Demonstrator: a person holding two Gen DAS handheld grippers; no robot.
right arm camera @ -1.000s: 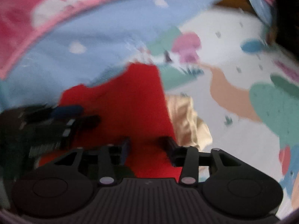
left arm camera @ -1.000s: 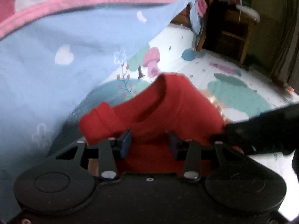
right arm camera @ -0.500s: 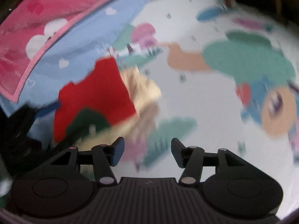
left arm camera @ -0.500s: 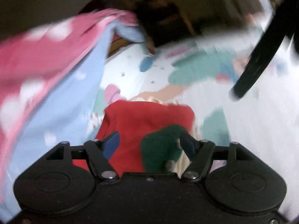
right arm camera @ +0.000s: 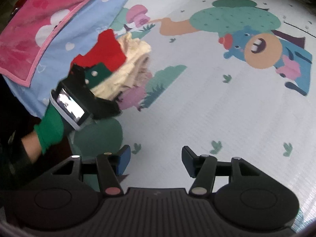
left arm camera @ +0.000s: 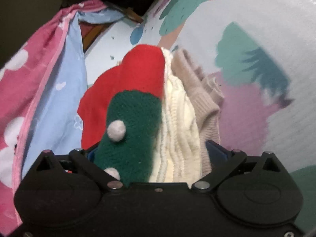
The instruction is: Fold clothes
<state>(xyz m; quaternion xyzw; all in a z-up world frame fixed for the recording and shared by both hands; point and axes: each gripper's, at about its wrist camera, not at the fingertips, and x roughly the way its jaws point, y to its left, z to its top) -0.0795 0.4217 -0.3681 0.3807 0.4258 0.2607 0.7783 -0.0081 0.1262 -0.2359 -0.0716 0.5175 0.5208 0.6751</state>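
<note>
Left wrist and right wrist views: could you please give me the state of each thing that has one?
red and green sweater: folded, topmost of the pile.
cream knit: folded, beneath it.
beige knit: folded, alongside.
left gripper: jaws opening, the pile between them.
right gripper: open, empty, over the play mat.

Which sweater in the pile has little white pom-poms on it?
The red sweater with the green patch. The cream sweater and beige sweater beside it are plain.

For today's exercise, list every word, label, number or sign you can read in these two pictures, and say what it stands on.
No readable text anywhere.
Play mat: cartoon pictures only, no words.
Screen on the left claw's device: bright, too blurred to read.
</note>
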